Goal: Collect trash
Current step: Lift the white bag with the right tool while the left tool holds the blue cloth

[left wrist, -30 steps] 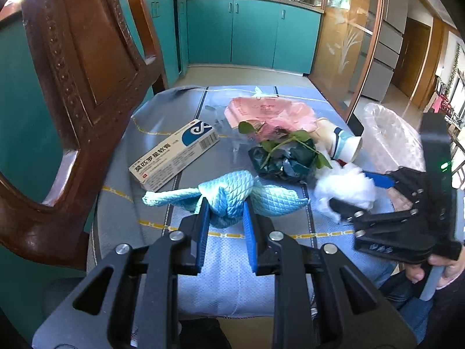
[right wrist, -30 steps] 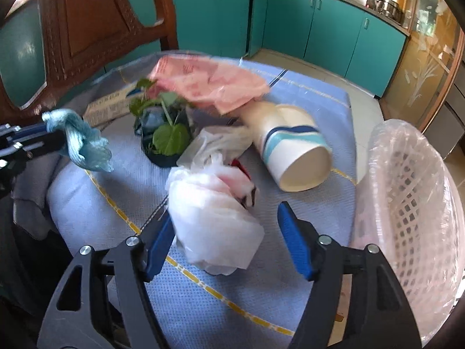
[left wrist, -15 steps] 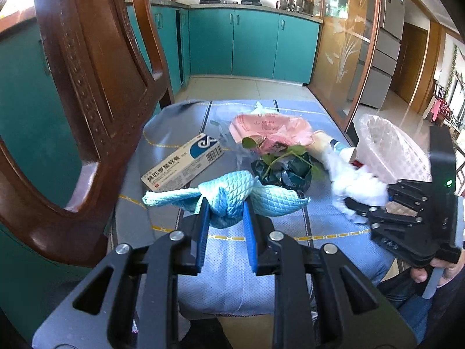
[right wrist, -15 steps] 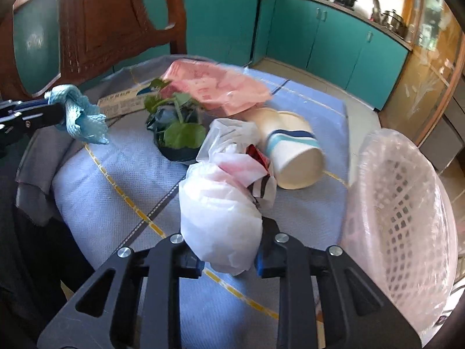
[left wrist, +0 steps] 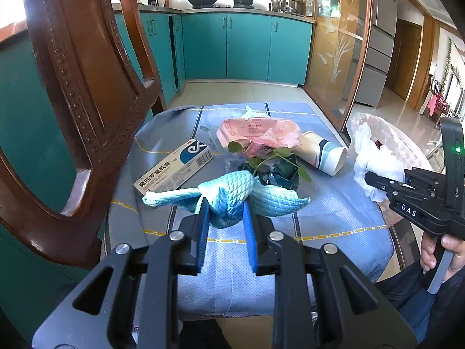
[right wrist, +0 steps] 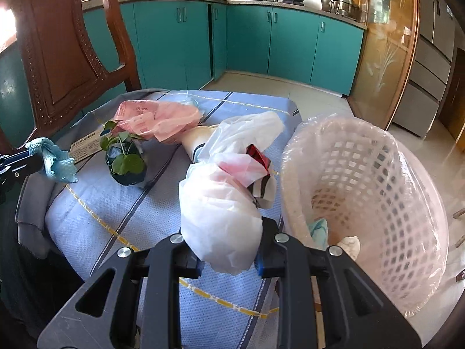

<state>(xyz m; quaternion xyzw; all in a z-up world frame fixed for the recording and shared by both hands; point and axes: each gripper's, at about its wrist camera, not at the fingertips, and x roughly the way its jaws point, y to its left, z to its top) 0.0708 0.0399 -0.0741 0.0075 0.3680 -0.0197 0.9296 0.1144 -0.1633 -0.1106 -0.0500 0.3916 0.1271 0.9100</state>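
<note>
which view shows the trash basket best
The right wrist view: the white basket, lined with clear plastic, fills the right side, its open mouth and the scraps inside visible. The left wrist view shows only a bit of it behind the right gripper and its white bag.

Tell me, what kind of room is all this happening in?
Most likely a home kitchen with a dining corner. Teal cabinets run under a counter carrying a wok and pots, and a carved wooden chair stands beside a cloth-covered table strewn with rubbish.
</note>
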